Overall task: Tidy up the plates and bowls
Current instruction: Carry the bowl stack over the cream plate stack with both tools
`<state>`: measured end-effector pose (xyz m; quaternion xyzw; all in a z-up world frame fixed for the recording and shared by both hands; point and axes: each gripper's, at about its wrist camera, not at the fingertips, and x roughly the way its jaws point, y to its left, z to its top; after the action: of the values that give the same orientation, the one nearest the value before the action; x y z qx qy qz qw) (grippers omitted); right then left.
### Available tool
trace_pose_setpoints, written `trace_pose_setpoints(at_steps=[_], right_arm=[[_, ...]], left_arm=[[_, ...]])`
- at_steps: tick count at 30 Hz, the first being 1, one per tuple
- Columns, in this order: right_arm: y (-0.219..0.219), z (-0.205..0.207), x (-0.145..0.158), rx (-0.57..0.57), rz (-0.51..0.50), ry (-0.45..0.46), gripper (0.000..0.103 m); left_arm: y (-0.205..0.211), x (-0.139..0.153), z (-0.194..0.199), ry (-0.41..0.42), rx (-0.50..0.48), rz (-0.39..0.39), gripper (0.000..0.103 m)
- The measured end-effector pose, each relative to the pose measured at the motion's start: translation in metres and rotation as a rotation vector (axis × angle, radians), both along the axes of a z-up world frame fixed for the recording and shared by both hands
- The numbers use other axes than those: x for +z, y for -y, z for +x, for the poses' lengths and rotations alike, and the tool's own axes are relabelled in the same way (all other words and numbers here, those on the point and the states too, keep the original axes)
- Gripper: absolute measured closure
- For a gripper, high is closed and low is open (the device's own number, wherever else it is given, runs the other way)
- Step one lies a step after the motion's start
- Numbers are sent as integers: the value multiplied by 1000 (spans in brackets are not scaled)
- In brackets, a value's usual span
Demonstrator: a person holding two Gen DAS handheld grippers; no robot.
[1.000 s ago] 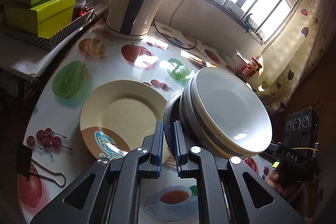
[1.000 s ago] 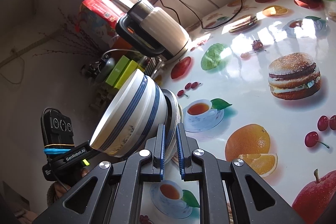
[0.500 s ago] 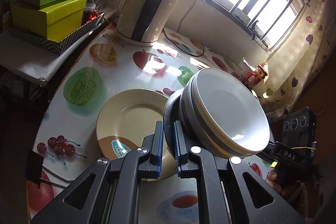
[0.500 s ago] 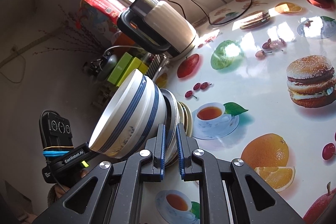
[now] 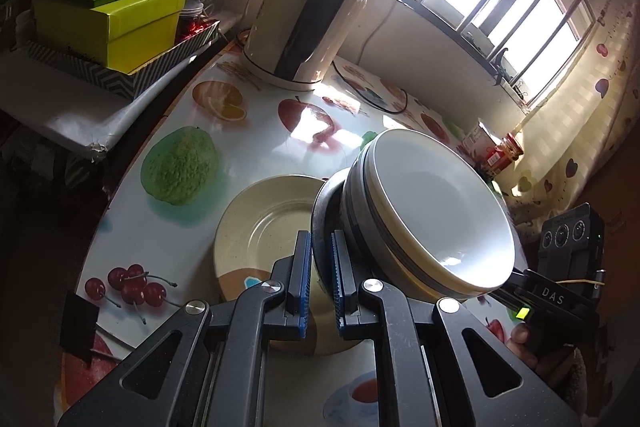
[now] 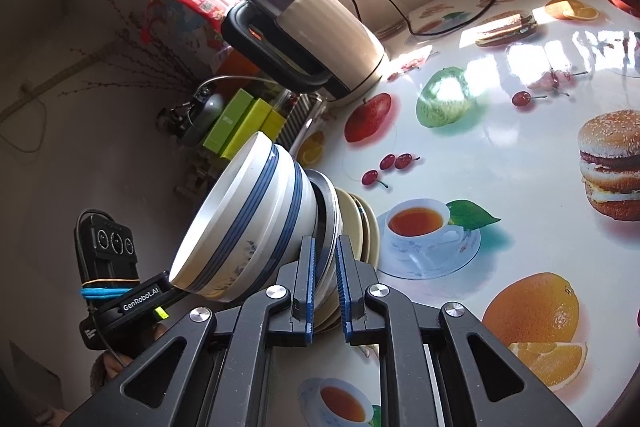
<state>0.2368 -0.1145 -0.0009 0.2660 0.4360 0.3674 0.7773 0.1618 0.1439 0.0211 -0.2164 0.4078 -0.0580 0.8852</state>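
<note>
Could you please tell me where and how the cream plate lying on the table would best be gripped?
Grip the cream plate by its rim on the left, coming in low from that side. It lies flat on the table, so only the rim offers an edge, and the dark plate carrying the bowls covers its right part.

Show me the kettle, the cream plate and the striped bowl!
Kettle (image 5: 304, 27), left wrist view, on its cream body.
Cream plate (image 5: 264, 227), left wrist view, on its inner well.
Striped bowl (image 6: 256, 219), right wrist view, on its outer wall.
</note>
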Motion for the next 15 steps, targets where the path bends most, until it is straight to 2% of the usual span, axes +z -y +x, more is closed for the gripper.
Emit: trace_pose_setpoints(at_steps=[15], right_arm=[[-19, 13, -5, 33, -3, -12, 91]], left_arm=[[-17, -8, 6, -17, 33, -1, 93]])
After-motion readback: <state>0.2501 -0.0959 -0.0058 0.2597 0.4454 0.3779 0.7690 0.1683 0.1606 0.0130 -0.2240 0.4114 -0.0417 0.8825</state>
